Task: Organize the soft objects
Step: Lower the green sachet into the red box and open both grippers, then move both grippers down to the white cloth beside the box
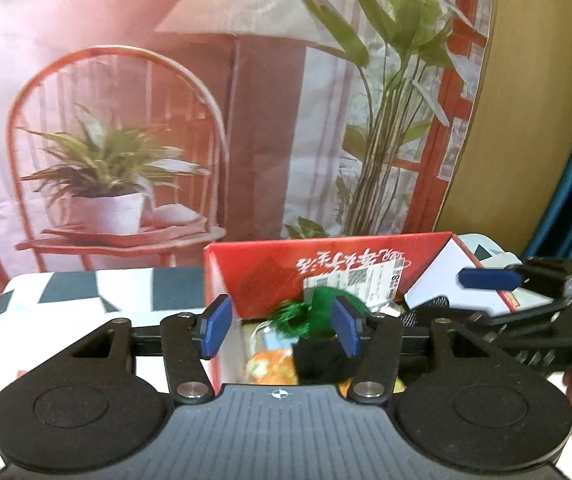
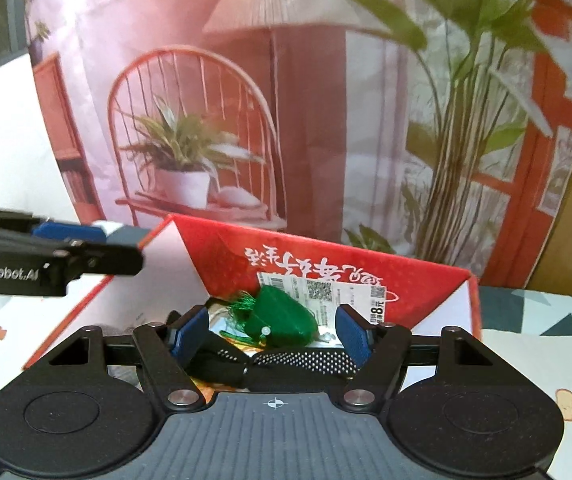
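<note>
Both grippers sit over the open red cardboard box with white inner walls (image 2: 426, 280), angled down into it.

Left gripper (image 1: 282, 330): blue pads apart, nothing pressed between them. In the left wrist view the box opening fills the centre-right of the frame. A black soft fabric piece (image 1: 318, 360) lies at lower centre, overlapping the right-hand pad in the picture, but I can't tell if they touch. An orange-and-white soft item (image 1: 272, 366) sits just left of it in the box bottom.

Right gripper (image 2: 272, 338): pads apart too, nothing clamped. In the right wrist view a green cloth pouch with a green tassel (image 2: 282, 316) lies dead centre between the pads and just beyond them, resting inside the box against the far red wall with the white label. Its long axis runs roughly left-right across the frame, tassel end to the left, so it lies along the line between the pads, not across it. A black strap with white dots (image 2: 306, 358) lies just below the pouch, across the gap between the pads.

My read: the right gripper is nearer and better lined up on the green pouch. It's straight ahead and slightly down. The left gripper sees the pouch off to the right of its centreline, behind its right-hand pad.

Risk: the dotted strap sits closer than the pouch and could get caught first.
</note>
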